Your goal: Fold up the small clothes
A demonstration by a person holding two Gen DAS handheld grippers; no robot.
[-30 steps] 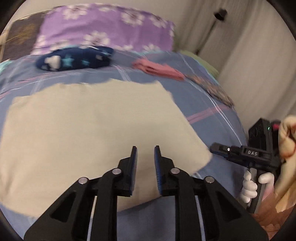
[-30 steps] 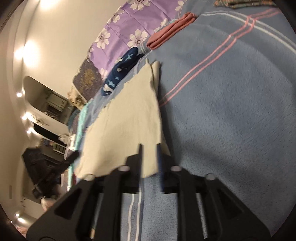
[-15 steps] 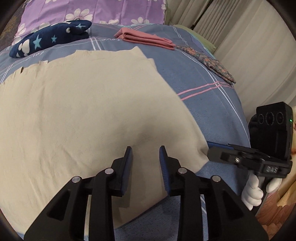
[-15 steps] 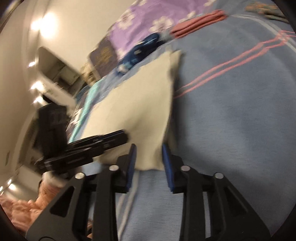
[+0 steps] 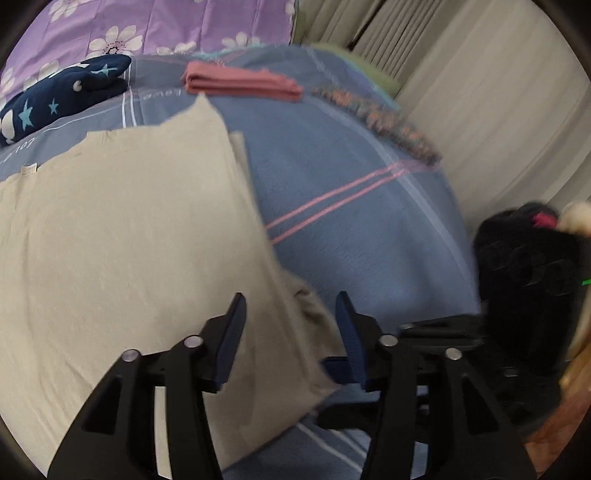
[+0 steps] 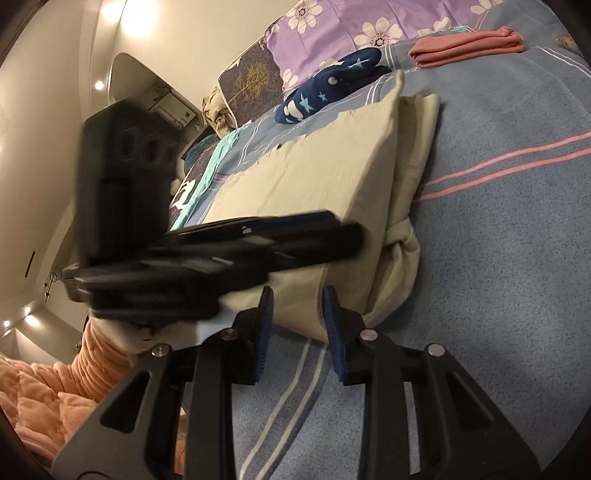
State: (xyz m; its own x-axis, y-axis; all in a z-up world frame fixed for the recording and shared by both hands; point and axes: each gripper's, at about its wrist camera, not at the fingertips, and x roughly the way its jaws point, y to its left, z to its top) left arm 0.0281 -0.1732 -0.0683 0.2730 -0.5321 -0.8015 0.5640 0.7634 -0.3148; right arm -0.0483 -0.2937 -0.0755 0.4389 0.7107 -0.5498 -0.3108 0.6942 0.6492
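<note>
Beige garment, left wrist view: beige garment [image 5: 122, 236] lies flat on the blue striped blanket [image 5: 351, 206], filling the left and centre of the view.
Left gripper, left wrist view: left gripper [image 5: 291, 325] hangs over the garment's near right corner with its jaws wide apart, gripping nothing.
Around, left wrist view: a folded pink cloth [image 5: 240, 83], a navy star-print garment [image 5: 62, 96] and a floral patterned cloth [image 5: 380, 122] lie at the far side of the bed, well apart from the beige piece; a purple flowered pillow [image 5: 155, 26] sits behind them and pale curtains [image 5: 480, 92] hang to the right.
In the way, left wrist view: the right gripper [image 5: 443, 332] shows as a blurred black body just right of the left one, its tips close to the same corner.
Change, left wrist view: jaws stand wider than 0.5 s ago, and the garment's right edge now shows a bunched fold near the corner.
Beige garment, right wrist view: beige garment [image 6: 314, 177] shows 2 stacked layers, with a knotted bunch at the near right edge.
Right gripper, right wrist view: right gripper [image 6: 297, 325] has its jaws apart, straddling the garment's near hem without clamping it.
In the way, right wrist view: the left gripper [image 6: 221, 254], blurred, crosses over the garment's near edge.
Around, right wrist view: a peach fleece sleeve [image 6: 55, 376] sits at lower left.
Change, right wrist view: the view is sharper than 0.5 s ago, and the left gripper now reaches farther across the cloth.
</note>
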